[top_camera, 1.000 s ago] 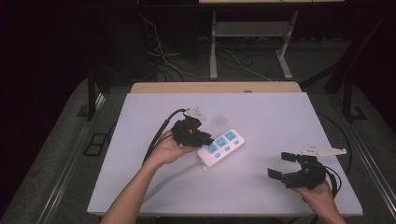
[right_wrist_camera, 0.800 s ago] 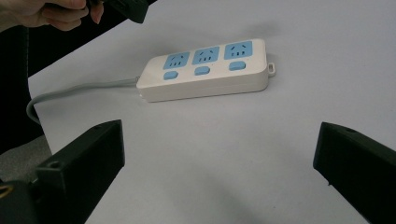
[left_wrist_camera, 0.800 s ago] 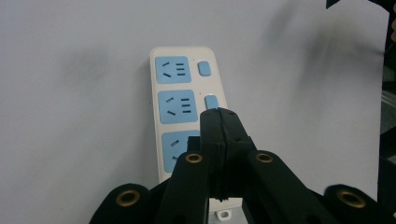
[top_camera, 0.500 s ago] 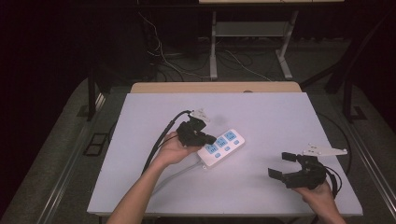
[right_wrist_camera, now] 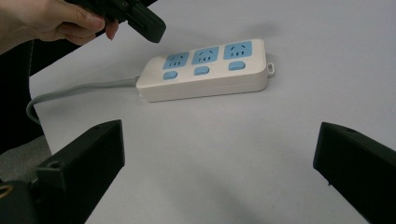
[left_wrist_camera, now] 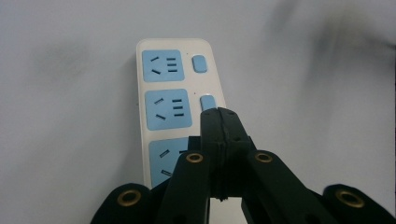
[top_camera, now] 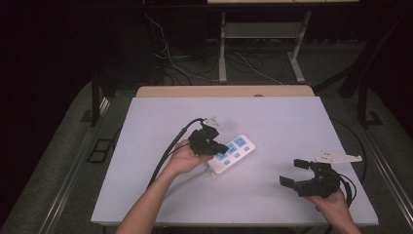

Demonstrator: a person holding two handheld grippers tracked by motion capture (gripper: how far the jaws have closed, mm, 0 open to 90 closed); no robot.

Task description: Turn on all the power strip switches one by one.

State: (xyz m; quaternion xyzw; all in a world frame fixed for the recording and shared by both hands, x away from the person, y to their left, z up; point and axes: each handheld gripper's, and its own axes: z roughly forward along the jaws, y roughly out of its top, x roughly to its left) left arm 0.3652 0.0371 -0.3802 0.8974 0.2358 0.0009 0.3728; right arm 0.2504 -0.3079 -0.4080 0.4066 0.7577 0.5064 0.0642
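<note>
The right gripper [top_camera: 298,172], a black two-jaw tool held in the person's right hand [top_camera: 336,207], sits nearest, at the near right of the white rectangular table [top_camera: 292,122]. Its jaws stand wide apart with nothing between them, and it is well apart from the work; it appears to be parked out of the way, aimed toward the strip.

Farther in, near the table's middle, lies the white plastic power strip with three pale-blue sockets and three pale-blue switch buttons [top_camera: 233,152]. It rests flat with its face up, so the buttons are reachable from above. Its grey cable [right_wrist_camera: 79,89] leaves the end nearest the left hand and trails toward the near table edge.

The left gripper [left_wrist_camera: 218,114], held in the person's left hand [top_camera: 184,158], is poised over that same end. Its jaws have just been closing and are now pressed together with nothing between them, forming a single blunt tip. In the left gripper view that tip lies at the middle blue switch button [left_wrist_camera: 208,101]. Judgement: the closed jaws serve as a poking tool for pressing a switch. Contact cannot be confirmed; the right gripper view shows the tip raised above the strip.
</note>
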